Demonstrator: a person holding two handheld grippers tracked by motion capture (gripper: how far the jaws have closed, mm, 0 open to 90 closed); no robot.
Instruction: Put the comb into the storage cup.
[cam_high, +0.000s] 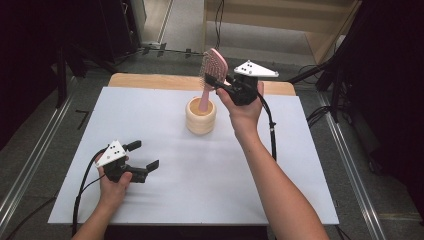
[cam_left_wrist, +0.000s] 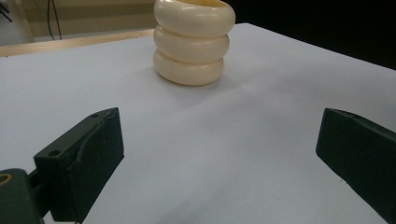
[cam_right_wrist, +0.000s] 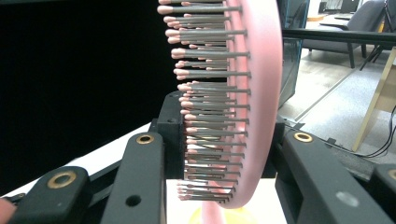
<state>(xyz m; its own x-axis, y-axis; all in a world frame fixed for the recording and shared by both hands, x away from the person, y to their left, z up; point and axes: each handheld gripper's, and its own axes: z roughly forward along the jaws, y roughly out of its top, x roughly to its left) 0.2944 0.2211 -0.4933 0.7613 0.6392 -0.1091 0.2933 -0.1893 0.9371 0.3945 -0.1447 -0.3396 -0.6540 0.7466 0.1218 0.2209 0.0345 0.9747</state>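
Observation:
A pink hairbrush (cam_high: 213, 70) stands upright with its handle inside a cream ribbed cup (cam_high: 201, 116) near the table's middle back. My right gripper (cam_high: 214, 81) is shut on the brush's bristled head; in the right gripper view the pink hairbrush (cam_right_wrist: 243, 102) sits edge-on between the jaws, bristles facing left. My left gripper (cam_high: 143, 154) rests low at the front left of the table, open with nothing between its jaws. In the left gripper view the cream cup (cam_left_wrist: 192, 43) stands ahead, well beyond the left gripper (cam_left_wrist: 219, 154).
The white table top (cam_high: 200, 175) has a wooden strip (cam_high: 150, 80) along its back edge. Cables trail from both grippers. Dark stands and floor cables surround the table.

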